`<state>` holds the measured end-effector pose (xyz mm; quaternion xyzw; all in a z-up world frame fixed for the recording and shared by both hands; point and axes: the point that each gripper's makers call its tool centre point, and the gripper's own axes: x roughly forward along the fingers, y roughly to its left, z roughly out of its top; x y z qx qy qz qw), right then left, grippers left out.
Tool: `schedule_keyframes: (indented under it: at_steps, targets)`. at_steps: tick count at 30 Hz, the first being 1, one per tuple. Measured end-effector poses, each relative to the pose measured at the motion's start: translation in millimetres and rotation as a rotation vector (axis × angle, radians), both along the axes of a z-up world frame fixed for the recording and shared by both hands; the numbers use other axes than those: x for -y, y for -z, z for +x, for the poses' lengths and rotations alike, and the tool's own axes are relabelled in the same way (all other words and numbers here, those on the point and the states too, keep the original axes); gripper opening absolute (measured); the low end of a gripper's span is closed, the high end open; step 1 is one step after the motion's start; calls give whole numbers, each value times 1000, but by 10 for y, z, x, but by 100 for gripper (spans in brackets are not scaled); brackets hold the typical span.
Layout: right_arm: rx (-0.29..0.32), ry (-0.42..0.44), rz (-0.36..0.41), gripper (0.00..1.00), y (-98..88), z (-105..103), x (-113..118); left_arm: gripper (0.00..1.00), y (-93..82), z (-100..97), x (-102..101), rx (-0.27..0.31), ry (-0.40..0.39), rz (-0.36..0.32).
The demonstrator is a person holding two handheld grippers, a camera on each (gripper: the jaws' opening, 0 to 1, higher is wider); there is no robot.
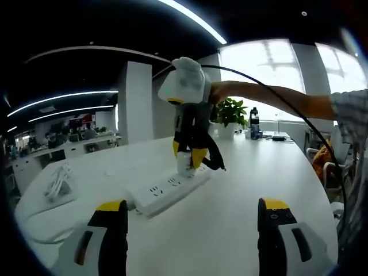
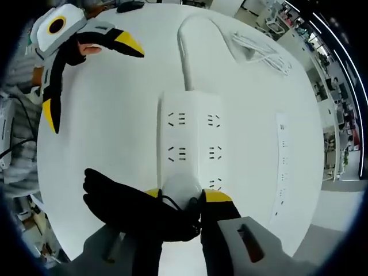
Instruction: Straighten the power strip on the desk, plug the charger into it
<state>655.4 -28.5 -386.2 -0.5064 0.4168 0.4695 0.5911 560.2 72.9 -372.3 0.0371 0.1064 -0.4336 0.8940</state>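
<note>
Right claw (image 2: 181, 198) clamped on white charger (image 2: 183, 188) at power strip (image 2: 192, 144); left claw (image 1: 192, 221) wide, coiled cable (image 2: 259, 49) beyond

Glossy white plastic power strip (image 2: 190, 144), smooth matt white desk (image 2: 109, 115), blk rubbery cable (image 1: 276, 98)

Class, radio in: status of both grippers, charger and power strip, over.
Right hand-held gripper shut on charger, pressing it onto end of power strip. Left hand-held gripper open, held back. Nothing in the way.

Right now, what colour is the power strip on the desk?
White; the power strip shows best in the right gripper view.
</note>
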Motion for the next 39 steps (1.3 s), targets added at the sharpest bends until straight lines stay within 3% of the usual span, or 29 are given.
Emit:
schedule_keyframes:
  at_steps: [1,2,3,10,13,16,20,26,39]
  targets:
    - [-2,12,-68,21,69,-25,87,95,2,-1,4,-2,0,-1]
    - [31,-15,-48,21,42,12,1,95,3,-2,10,-1,1,0]
    - [38,17,-62,20,66,-33,-20,95,6,-4,17,-1,2,2]
    - [53,14,-74,21,19,7,85,95,-5,30,-11,11,-18,6]
    - [57,7,-41,23,14,-8,62,95,2,69,-66,13,-41,9]
    - [70,-81,4,25,32,-9,9,95,2,95,-99,18,-55,12]
    - [83,-30,132,54,49,7,-74,95,12,96,-110,15,-51,10]
    - [182,-42,212,56,-78,75,-53,95,43,105,-134,6,-54,16]
    - [265,-58,317,62,-234,5,3,94,90,138,-168,-23,-72,-2]
